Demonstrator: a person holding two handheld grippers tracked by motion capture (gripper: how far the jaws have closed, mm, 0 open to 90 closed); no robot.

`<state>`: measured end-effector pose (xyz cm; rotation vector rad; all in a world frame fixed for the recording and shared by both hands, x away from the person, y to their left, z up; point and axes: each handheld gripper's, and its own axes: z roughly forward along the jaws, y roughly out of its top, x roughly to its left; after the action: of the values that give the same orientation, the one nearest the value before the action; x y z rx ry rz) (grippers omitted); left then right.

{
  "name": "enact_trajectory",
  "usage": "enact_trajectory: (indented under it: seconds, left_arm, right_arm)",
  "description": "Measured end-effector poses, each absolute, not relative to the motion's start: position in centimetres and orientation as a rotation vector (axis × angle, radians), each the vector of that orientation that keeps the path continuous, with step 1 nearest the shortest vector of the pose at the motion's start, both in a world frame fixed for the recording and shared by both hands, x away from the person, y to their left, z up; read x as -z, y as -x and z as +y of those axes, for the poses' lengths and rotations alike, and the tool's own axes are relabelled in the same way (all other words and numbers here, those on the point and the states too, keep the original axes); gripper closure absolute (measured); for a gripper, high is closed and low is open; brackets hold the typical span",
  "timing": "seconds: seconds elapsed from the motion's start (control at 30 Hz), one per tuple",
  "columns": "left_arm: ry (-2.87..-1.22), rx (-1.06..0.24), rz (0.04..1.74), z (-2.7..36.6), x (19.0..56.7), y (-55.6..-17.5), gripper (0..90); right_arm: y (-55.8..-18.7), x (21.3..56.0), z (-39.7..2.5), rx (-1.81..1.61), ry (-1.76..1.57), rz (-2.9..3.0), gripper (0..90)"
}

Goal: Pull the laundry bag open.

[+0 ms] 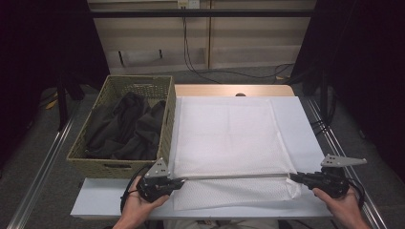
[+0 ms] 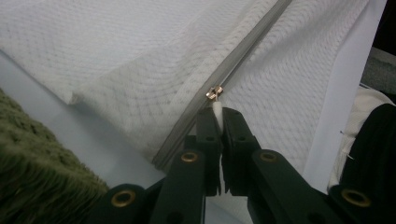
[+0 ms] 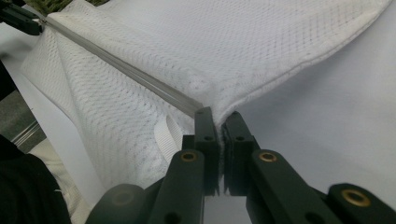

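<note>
Jaws of the left gripper [image 1: 183, 181] pinch the brass zipper pull [image 2: 214, 92] of the white mesh laundry bag [image 1: 229, 138] lying on the table [image 1: 98, 200], while the right gripper [image 1: 292, 177] clamps the bag's opposite corner.

Item: we see a white mesh zippered fabric cover [image 1: 229, 138]
Pose: flat, zipper edge folded over
Place: just right of the green woven basket [image 1: 107, 164]
Zipper pull: small brass slider [image 2: 214, 92]
</note>
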<state>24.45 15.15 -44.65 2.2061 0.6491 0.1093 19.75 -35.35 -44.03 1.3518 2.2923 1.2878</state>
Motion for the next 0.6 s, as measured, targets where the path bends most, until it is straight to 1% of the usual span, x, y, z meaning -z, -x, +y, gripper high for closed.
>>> enact_trajectory:
  seconds: [0.4, 0.6]
  left_arm:
    - [-2.201, -0.147, 0.674, 16.3, 44.4, -24.3, 86.8]
    - [-2.207, -0.145, 0.684, 16.6, 44.6, -24.2, 86.8]
  right_arm:
    - [-19.8, 44.2, -35.4, -1.269, -1.361, 2.289, 86.6]
    - [-19.8, 44.3, -35.5, -1.260, -1.358, 2.305, 86.6]
